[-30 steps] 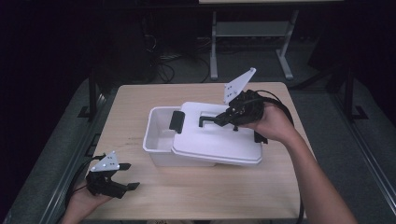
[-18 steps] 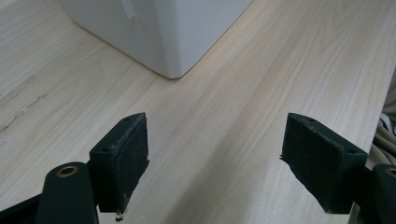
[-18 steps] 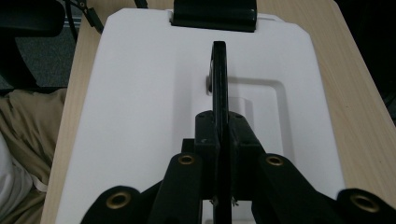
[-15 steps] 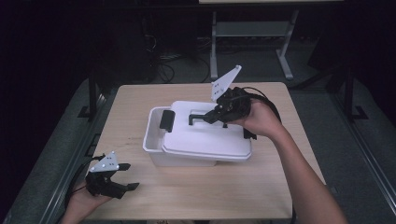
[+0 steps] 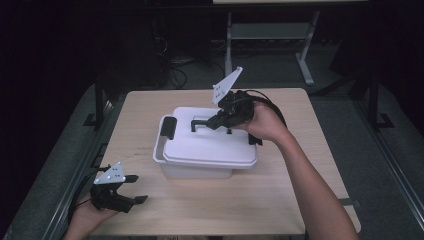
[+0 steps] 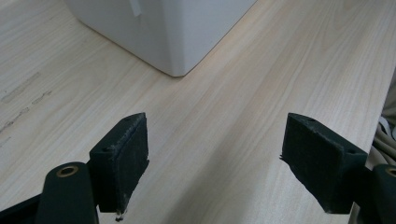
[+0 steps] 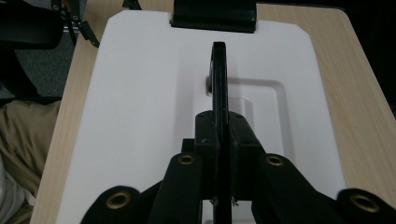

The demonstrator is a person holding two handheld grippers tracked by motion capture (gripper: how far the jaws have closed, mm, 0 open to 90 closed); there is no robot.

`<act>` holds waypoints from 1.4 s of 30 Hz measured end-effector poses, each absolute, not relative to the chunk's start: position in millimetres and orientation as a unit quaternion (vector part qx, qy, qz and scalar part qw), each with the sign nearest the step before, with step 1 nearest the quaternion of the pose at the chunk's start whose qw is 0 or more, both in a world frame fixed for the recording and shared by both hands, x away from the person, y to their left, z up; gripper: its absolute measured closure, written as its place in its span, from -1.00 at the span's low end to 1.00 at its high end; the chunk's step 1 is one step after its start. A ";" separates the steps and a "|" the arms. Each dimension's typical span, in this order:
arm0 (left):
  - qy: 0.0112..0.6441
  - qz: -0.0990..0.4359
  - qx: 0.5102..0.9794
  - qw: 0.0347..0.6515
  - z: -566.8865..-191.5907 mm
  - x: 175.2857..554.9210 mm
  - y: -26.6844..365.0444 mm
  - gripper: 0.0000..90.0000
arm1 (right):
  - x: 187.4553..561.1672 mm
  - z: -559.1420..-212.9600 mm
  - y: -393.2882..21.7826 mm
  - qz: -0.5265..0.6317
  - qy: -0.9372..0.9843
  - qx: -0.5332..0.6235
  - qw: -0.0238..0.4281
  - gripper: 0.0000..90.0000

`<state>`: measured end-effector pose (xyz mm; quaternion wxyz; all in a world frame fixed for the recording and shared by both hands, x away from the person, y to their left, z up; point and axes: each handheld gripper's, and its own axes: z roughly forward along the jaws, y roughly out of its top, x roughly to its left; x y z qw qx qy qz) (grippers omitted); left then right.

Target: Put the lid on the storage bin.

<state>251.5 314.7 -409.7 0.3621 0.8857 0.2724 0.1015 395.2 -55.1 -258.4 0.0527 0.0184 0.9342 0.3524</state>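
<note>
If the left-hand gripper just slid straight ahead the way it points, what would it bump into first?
Probably the near corner of the white box. The left gripper, open, has bare table ahead, then that corner, slightly left of centre, so it might only graze it.

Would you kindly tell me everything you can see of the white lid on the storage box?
The white lid looks like smooth matte plastic, rectangular with rounded corners. It lies skewed on the white box, overhanging toward the person's right, so the box's left rim is uncovered. A black handle stands upright in a recessed panel at its middle; the right tongs are shut on it. A black latch sits at one end.
</note>
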 end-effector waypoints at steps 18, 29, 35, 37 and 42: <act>0.273 0.100 0.884 0.365 -409.6 250.5 317.1 -0.51 | 411.7 -268.2 -25.3 0.338 0.940 0.008 0.048 0.87; 0.274 0.099 0.885 0.364 -410.1 250.1 319.1 -0.51 | 420.5 -280.0 -13.3 0.342 0.939 0.011 0.038 0.87; 0.275 0.100 0.885 0.363 -409.6 250.0 320.3 -0.51 | 423.2 -283.7 -8.9 0.340 0.940 0.010 0.038 0.87; 0.277 0.100 0.884 0.365 -410.1 250.0 320.3 -0.51 | 424.2 -284.9 -8.6 0.339 0.940 0.008 0.039 0.87; 0.275 0.099 0.885 0.363 -410.8 250.6 319.8 -0.51 | 426.1 -288.1 -8.8 0.344 0.938 0.014 0.038 0.86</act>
